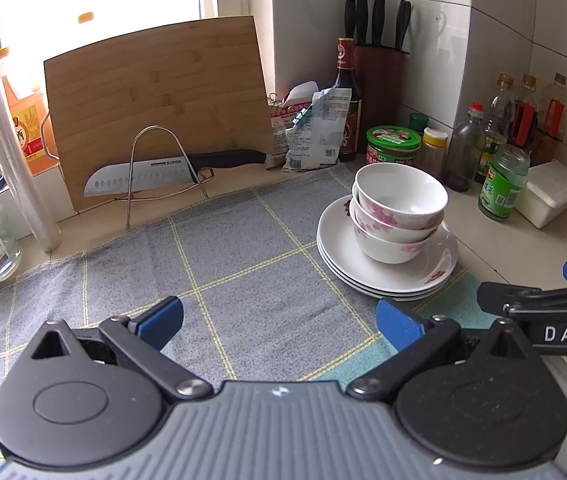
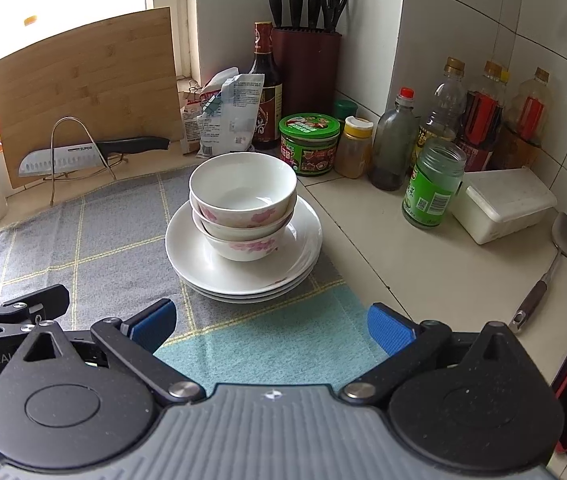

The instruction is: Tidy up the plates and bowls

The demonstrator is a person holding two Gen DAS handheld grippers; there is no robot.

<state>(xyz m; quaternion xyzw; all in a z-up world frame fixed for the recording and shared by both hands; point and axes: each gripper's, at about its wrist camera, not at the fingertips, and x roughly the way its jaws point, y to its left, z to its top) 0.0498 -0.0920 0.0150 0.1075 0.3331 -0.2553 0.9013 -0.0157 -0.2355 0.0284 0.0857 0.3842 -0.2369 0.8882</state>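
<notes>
While both grippers, left (image 1: pixel 279 322) and right (image 2: pixel 271 320), gape empty: bowls (image 2: pixel 243 208) nested on plates (image 2: pixel 243 276); lift top bowl by rim, straight up.

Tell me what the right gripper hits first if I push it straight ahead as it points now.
Most likely the stack of plates: the right gripper, jaws open, points at its near rim, with only cloth between. Depth is uncertain.

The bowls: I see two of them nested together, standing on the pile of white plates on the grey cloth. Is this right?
Not quite: there are three bowls, not two. The right wrist view shows three rims, one inside another. The rest holds: they stand on the pile of white plates on the grey cloth.
</notes>
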